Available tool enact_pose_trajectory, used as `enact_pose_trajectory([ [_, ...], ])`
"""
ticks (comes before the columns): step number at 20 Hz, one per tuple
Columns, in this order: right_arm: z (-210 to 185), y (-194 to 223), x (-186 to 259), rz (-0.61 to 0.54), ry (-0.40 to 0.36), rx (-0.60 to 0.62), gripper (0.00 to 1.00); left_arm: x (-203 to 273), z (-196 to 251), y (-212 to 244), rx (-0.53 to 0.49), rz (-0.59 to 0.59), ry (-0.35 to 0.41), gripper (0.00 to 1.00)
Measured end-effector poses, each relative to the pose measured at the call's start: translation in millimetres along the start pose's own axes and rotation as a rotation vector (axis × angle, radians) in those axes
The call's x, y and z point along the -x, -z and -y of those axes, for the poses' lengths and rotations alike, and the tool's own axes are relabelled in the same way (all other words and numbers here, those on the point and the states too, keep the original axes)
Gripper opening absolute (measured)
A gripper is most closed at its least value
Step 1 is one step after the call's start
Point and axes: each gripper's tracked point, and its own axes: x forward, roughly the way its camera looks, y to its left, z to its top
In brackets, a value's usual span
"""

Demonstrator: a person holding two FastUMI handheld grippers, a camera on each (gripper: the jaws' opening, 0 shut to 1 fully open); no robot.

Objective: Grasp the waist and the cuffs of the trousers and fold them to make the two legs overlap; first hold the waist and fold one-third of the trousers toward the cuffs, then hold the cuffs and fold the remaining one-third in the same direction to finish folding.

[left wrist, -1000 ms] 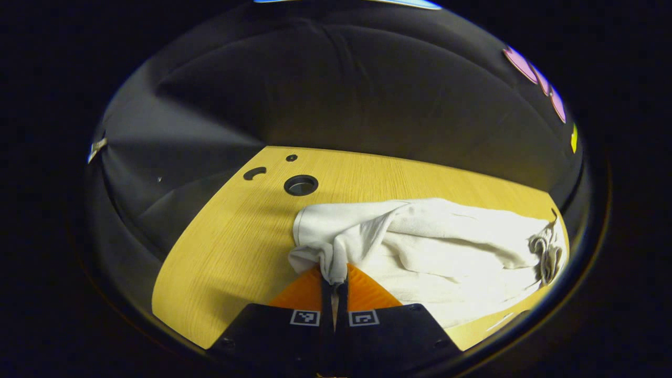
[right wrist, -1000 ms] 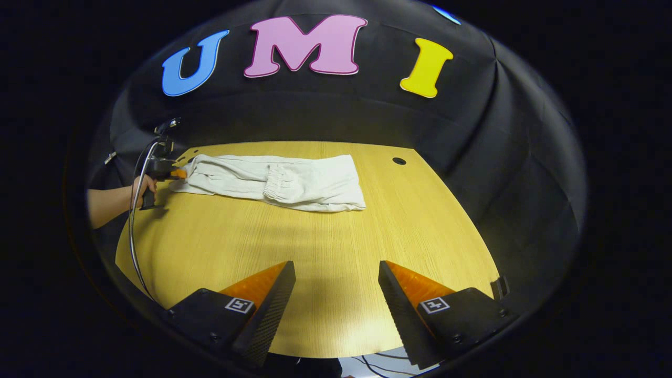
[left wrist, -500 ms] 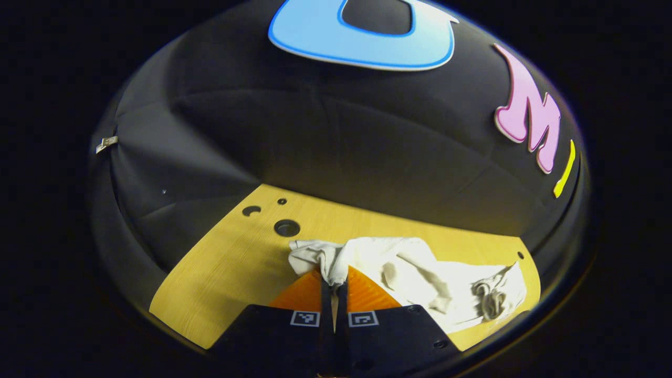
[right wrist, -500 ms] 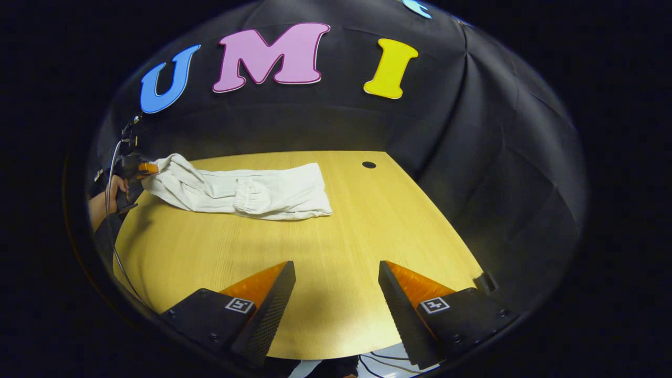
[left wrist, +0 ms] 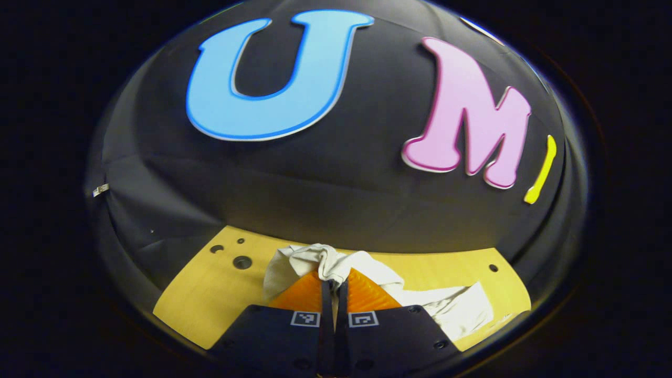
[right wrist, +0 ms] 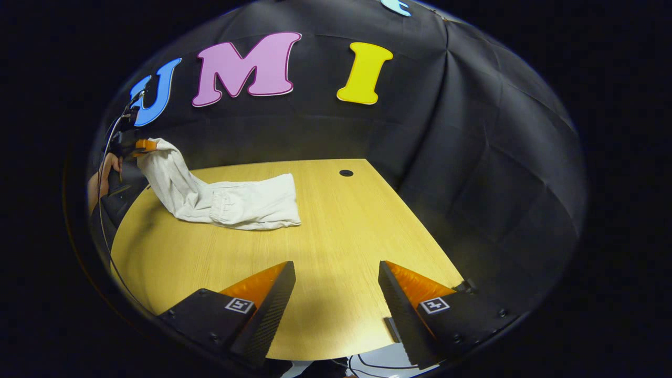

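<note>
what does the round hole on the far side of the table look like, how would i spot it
Start at the wooden table under the black cloth wall. Follow its far edge right of the white trousers to a small dark round hole. It sits alone on bare wood, clear of the cloth and of the right tool.

Left gripper [left wrist: 334, 283]: fingers closed together at bottom centre of left gripper view, clamping cloth; seen at upper left of right gripper view, raised, held by hand [right wrist: 105, 176]. Right gripper [right wrist: 336, 273]: fingers spread wide, nothing between them, bottom centre of right gripper view.
</note>
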Motion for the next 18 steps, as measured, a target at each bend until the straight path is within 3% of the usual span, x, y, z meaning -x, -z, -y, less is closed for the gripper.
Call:
enact_pose_trajectory([
  [9,46.3,-18.1,-34.7,0.024,-0.096,-0.021,0.98,13.4,167.2,-16.2,-0.069,0.027,0.089,0.05],
  [12,62.5,-23.9,-45.2,0.035,-0.136,-0.021,0.98,12.5,221.7,-4.9,-0.092,0.023,0.104,0.02],
  [14,72.7,-24.5,-51.2,0.036,-0.166,-0.017,0.98,12.0,251.9,8.6,-0.084,0.001,0.116,0.08],
  [18,90.6,-23.2,-61.3,0.03,-0.224,-0.002,0.98,12.1,303.3,34.4,-0.041,-0.024,0.142,0.07],
])
